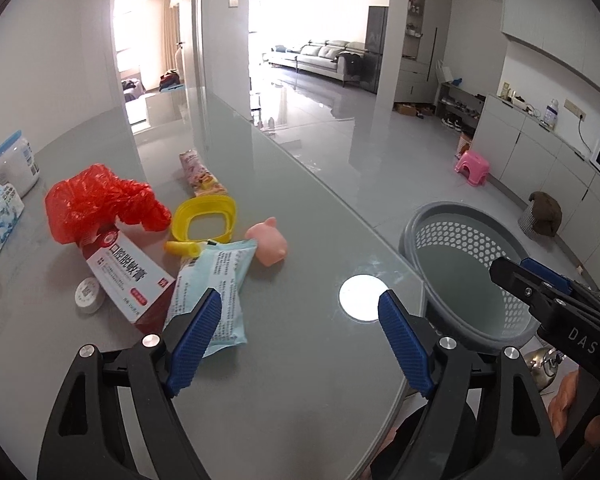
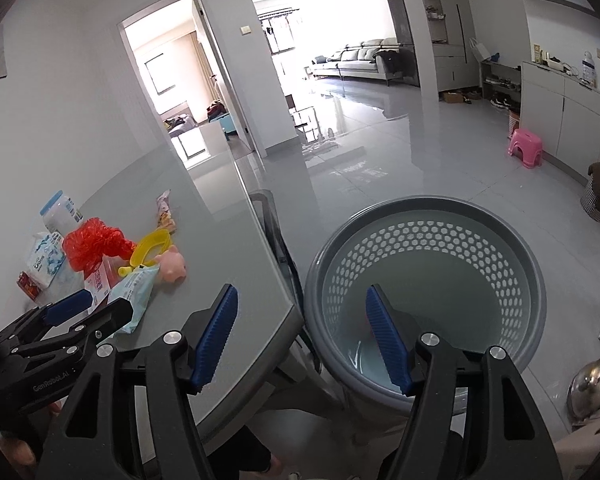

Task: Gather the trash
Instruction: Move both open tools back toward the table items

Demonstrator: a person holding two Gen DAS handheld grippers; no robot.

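The task looks barely begun: both the left gripper (image 1: pixel 300 312) and the right gripper (image 2: pixel 302 322) stand wide apart and hold nothing, the grey perforated plastic basket (image 2: pixel 420 216) at the lower right looks nearly empty, and the red crumpled plastic bag (image 1: pixel 100 200) and the pale blue wipes packet (image 1: pixel 216 280) lie on the glass table (image 1: pixel 300 208) at the left.

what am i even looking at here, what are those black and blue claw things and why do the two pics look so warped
Each picture comes from a fisheye camera on a hand-held gripper, looking along its two blue-padded fingers; that lens bends everything. The left wrist view shows the left gripper, open and empty, over a grey table. On it lie a red plastic bag, a toothpaste box, a pale blue wrapper, a yellow ring and a pink pig toy. The right wrist view shows the right gripper, also open and empty, at the rim of a grey perforated bin beside the table.
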